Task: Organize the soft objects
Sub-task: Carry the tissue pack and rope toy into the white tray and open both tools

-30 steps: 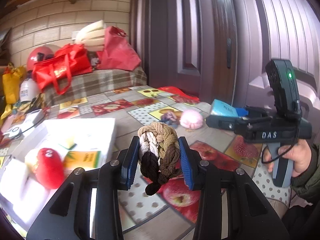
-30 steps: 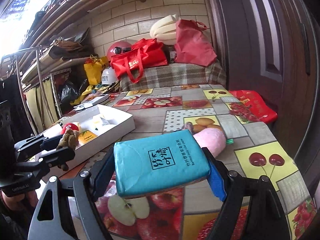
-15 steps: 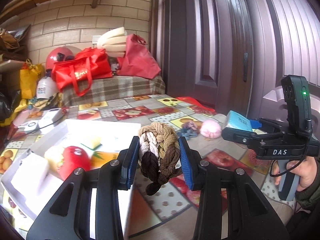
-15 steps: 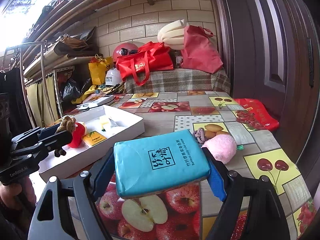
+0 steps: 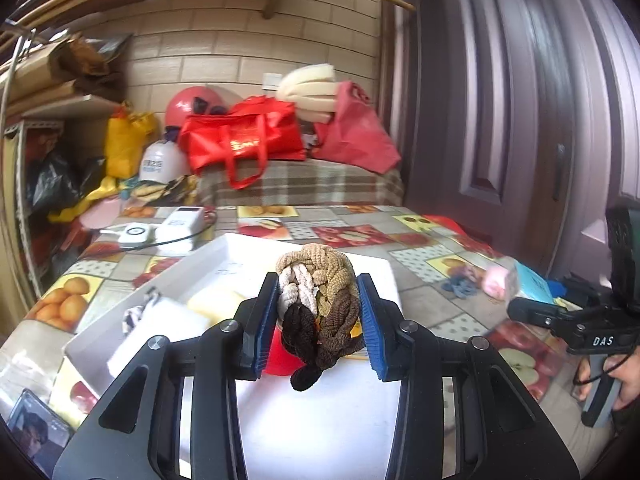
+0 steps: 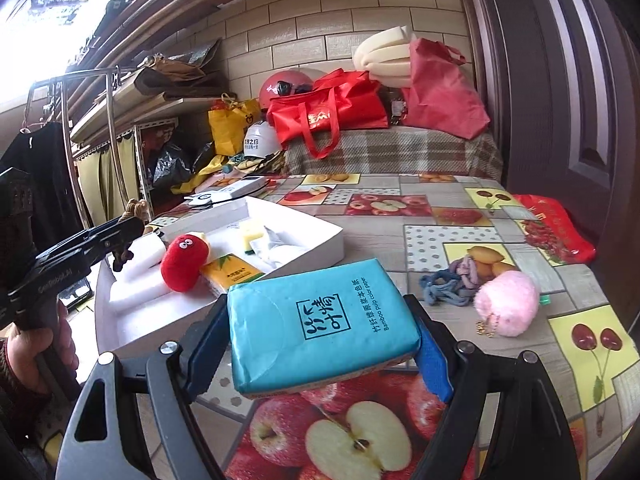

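My left gripper (image 5: 318, 320) is shut on a braided bundle of brown, tan and cream hair ties (image 5: 318, 304) and holds it above the white tray (image 5: 208, 268). The tray (image 6: 328, 236) holds a red plush toy (image 6: 184, 258), white foam blocks (image 6: 140, 276), a yellow sponge (image 6: 252, 234) and a yellow tissue pack (image 6: 236, 274). My right gripper (image 6: 320, 344) is shut on a teal tissue pack (image 6: 320, 320) above the fruit-print tablecloth. A pink pompom (image 6: 506, 308) and blue-purple hair ties (image 6: 452, 280) lie on the table to the right.
A red packet (image 6: 552, 228) lies at the table's far right edge. A white power bank and cable (image 5: 176, 226) sit beyond the tray. Red bags (image 6: 328, 116), a helmet and foam pile on a plaid-covered bench behind. A phone (image 5: 36, 436) lies near left.
My left gripper has swung left with the hair ties, from over the tablecloth to over the white tray. My right gripper still holds the teal pack and has shifted slightly.
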{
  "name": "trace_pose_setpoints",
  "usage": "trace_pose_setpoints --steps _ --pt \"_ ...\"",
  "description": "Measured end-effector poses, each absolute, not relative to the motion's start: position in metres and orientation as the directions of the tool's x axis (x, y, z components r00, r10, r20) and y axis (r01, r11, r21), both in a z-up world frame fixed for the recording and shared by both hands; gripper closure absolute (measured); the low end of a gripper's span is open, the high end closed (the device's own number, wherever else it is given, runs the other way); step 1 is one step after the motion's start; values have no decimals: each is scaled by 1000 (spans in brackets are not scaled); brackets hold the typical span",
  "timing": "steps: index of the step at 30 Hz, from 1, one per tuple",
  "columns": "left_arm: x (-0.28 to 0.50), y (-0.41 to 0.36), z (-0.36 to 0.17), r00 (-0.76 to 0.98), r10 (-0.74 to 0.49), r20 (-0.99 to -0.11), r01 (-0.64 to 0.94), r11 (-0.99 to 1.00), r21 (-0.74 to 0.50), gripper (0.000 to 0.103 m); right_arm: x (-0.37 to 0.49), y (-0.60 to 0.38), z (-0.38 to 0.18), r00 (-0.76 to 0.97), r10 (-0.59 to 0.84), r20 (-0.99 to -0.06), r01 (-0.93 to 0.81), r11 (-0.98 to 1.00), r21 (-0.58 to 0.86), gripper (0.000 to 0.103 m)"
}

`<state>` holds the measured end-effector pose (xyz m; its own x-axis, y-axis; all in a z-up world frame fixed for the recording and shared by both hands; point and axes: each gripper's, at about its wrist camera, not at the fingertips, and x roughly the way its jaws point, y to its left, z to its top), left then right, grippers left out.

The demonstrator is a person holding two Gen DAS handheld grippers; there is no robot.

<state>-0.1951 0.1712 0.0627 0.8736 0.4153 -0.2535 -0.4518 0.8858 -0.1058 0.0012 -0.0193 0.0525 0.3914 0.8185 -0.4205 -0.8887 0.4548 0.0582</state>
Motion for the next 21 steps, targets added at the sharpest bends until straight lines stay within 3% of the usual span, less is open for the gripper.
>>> trace_pose_setpoints --steps 9,21 --pt "-211 209 57 840 465 -281 -522 834 -180 65 -8 -2 51 371 838 -400 -898 434 77 21" --pt "-199 230 52 785 509 -353 -586 795 -157 65 -57 59 51 235 894 -383 -965 262 18 21"
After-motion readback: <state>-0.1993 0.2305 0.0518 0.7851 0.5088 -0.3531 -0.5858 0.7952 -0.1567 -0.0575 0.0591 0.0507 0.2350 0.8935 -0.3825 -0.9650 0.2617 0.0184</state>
